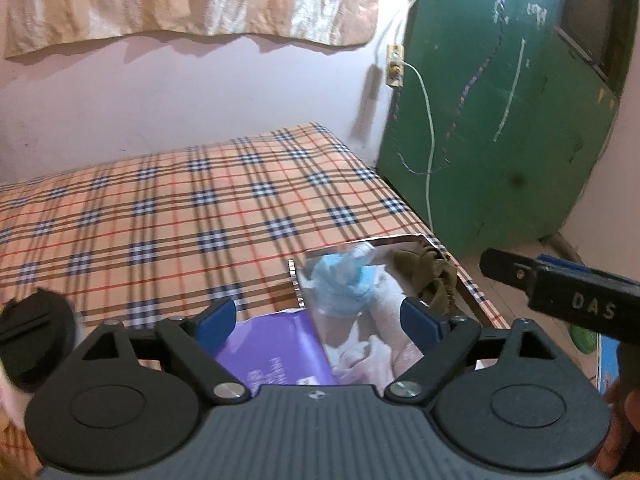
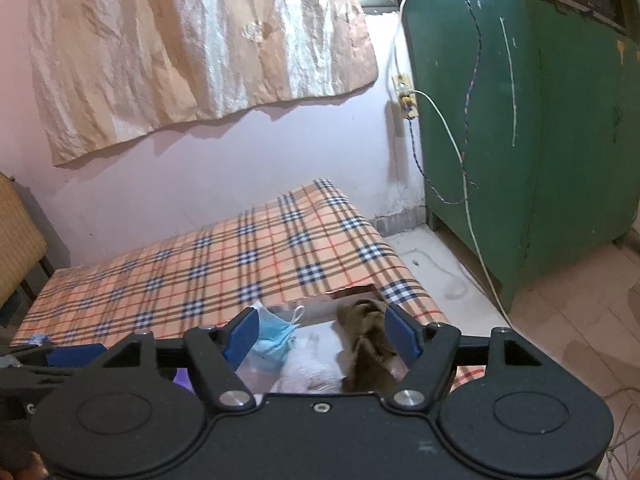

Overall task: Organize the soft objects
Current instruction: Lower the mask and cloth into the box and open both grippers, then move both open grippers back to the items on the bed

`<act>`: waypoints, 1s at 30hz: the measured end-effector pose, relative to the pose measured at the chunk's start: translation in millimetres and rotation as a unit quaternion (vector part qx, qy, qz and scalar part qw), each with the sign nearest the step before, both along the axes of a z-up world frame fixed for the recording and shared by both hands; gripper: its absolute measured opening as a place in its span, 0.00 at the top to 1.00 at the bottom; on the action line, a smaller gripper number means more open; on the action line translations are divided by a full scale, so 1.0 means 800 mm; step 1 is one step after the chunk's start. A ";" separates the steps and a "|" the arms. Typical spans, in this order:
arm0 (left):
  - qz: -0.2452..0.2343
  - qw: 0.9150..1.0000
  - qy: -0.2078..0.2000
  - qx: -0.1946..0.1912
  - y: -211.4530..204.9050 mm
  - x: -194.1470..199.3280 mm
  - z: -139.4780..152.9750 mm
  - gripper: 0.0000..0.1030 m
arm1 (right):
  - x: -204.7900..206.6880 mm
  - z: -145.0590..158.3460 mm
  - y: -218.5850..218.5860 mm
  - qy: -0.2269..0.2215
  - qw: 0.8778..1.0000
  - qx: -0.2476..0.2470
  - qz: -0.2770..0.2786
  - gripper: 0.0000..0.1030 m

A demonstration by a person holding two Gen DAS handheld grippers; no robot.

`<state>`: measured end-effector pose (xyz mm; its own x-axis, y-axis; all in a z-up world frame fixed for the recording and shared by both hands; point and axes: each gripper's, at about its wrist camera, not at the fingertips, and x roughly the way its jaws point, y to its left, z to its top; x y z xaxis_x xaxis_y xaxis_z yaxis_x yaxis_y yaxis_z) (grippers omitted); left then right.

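Left wrist: plaid bed (image 1: pixel 180 216) against pink wall (image 1: pixel 200 92).

On the bed (image 1: pixel 200 208) near its front corner sits a shiny tray (image 1: pixel 400 242); inside, a face mask (image 1: pixel 340 284) lies left, a knitted cloth (image 2: pixel 366 344) right; a cupboard (image 2: pixel 560 140) stands beyond, rightward.

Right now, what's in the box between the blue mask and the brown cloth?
White fluffy cloth lies between the blue mask and the brown cloth; the right wrist view shows it best.
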<state>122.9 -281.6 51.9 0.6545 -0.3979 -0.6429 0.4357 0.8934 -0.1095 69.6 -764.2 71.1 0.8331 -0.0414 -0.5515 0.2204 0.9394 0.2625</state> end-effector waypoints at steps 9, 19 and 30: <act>0.034 0.999 -0.011 0.018 0.042 -0.028 0.014 0.09 | -0.014 0.016 0.052 0.003 0.999 -0.016 0.040 0.20; 0.084 0.996 -0.013 0.029 0.096 -0.041 0.019 0.09 | -0.017 0.022 0.113 0.007 0.996 -0.027 0.089 0.20; 0.137 0.990 -0.018 0.028 0.156 -0.052 0.026 0.09 | -0.007 0.030 0.176 0.002 0.990 -0.030 0.138 0.20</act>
<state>81.1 -156.9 72.9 0.7560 -0.1669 -0.6329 0.1789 0.9828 -0.0454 64.0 -623.2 94.9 0.8147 0.1545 -0.5590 -0.0455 0.9779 0.2039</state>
